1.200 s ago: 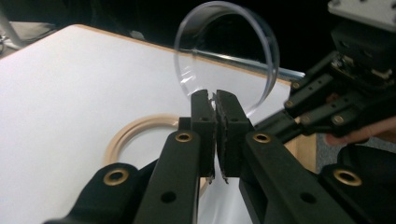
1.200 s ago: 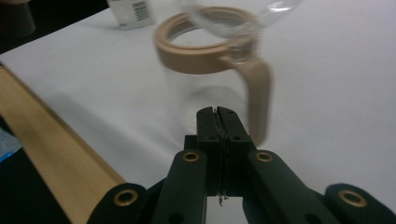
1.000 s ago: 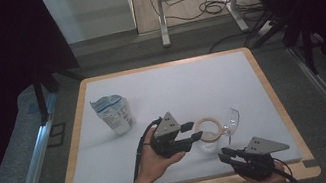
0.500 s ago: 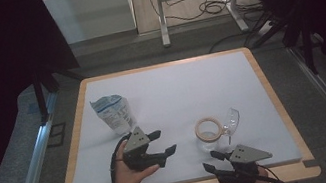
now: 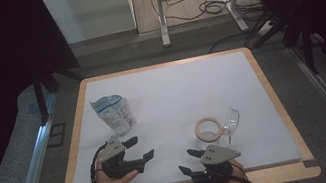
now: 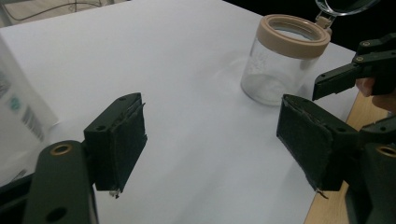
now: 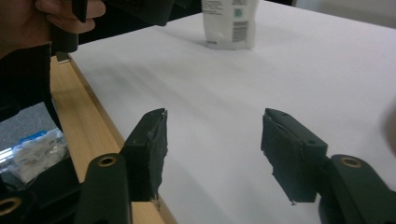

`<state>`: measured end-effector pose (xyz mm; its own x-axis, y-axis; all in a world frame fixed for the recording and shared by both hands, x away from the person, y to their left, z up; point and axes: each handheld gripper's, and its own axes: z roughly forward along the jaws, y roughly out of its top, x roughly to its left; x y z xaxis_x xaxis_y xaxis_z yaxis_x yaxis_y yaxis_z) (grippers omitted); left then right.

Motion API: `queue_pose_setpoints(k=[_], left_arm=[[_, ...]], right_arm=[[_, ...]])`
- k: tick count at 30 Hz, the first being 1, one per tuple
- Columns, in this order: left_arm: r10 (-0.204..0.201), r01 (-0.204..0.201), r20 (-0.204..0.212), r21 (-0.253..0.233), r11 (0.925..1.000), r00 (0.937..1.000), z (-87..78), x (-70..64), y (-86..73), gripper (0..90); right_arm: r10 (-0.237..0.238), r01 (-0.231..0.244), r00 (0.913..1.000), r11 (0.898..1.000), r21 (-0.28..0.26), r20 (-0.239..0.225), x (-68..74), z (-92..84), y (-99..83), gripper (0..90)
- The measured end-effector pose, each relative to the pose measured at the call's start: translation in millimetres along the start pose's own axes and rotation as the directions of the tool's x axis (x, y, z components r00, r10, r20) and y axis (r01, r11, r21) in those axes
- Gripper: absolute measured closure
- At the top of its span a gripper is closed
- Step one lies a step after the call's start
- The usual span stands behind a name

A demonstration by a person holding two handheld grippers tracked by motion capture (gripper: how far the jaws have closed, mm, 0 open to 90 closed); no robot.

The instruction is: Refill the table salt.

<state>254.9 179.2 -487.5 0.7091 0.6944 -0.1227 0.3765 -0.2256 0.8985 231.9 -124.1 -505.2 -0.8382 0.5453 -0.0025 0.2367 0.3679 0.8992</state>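
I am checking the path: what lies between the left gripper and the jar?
Nothing: the high view shows bare white table between the left gripper and the jar.

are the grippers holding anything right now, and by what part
Nothing is held. The left gripper and right gripper both stand open over bare table, their jaws having just been opening, apart from the jar.

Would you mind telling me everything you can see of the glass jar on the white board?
The glass jar is a short, round, clear container with a beige ring around its open mouth. A clear lid hangs open from the rim, apparently by a hinge. It stands upright on the white board, toward the near right part, and looks empty. Nothing grips or touches it: both tongs are apart from it, nearer the board's front edge, with the right tongs closest.
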Motion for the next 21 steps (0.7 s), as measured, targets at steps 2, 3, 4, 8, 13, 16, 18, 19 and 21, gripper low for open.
queue_pose_setpoints(k=[2, 3, 4, 8, 13, 16, 18, 19, 21], left_arm=[[-0.002, 0.002, -0.005, -0.002, 1.0, 1.0, -1.9, 1.4, -1.1, 23.6], [-0.011, 0.011, -0.015, -0.005, 0.9999, 0.9998, -5.3, 4.5, -3.5, 23.6], [-0.011, 0.011, -0.015, -0.005, 0.9999, 0.9998, -5.3, 4.5, -3.5, 23.6], [-0.04, 0.039, -0.045, -0.013, 0.9992, 0.9982, -11.4, 15.0, -9.2, 23.6], [-0.063, 0.061, -0.069, -0.029, 0.9977, 0.9957, -18.9, 23.7, -11.3, 22.5], [-0.068, 0.066, -0.09, -0.032, 0.9973, 0.9936, -21.1, 27.1, -12.2, 21.6], [-0.07, 0.067, -0.097, -0.032, 0.9972, 0.9928, -21.6, 28.6, -12.7, 21.6], [-0.07, 0.068, -0.102, -0.031, 0.9972, 0.9923, -21.9, 29.5, -13.2, 21.6], [-0.072, 0.07, -0.106, -0.028, 0.9972, 0.9917, -21.9, 31.6, -14.3, 21.7]], right_arm=[[-0.005, 0.005, 0.9998, 1.0, 0.005, -0.018, 2.5, 8.8, 4.3, 40.8], [-0.013, 0.013, 0.9997, 1.0, 0.007, -0.019, 3.1, 12.4, 5.9, 40.8], [-0.013, 0.013, 0.9997, 1.0, 0.007, -0.019, 3.1, 12.4, 5.9, 40.8], [0.007, -0.007, 0.9996, 1.0, 0.004, -0.026, -0.3, 24.0, 10.2, 40.7], [0.018, -0.018, 0.9995, 1.0, 0.005, -0.028, -3.2, 26.0, 8.3, 40.7], [0.019, -0.019, 0.9995, 1.0, 0.008, -0.027, -4.6, 25.7, 7.5, 40.7], [0.021, -0.021, 0.9994, 1.0, 0.004, -0.029, -4.9, 26.1, 7.3, 40.7], [0.021, -0.021, 0.9994, 1.0, 0.004, -0.028, -5.1, 26.2, 7.3, 40.6], [0.019, -0.019, 0.9995, 1.0, 0.005, -0.026, -5.1, 26.6, 7.8, 40.4]])
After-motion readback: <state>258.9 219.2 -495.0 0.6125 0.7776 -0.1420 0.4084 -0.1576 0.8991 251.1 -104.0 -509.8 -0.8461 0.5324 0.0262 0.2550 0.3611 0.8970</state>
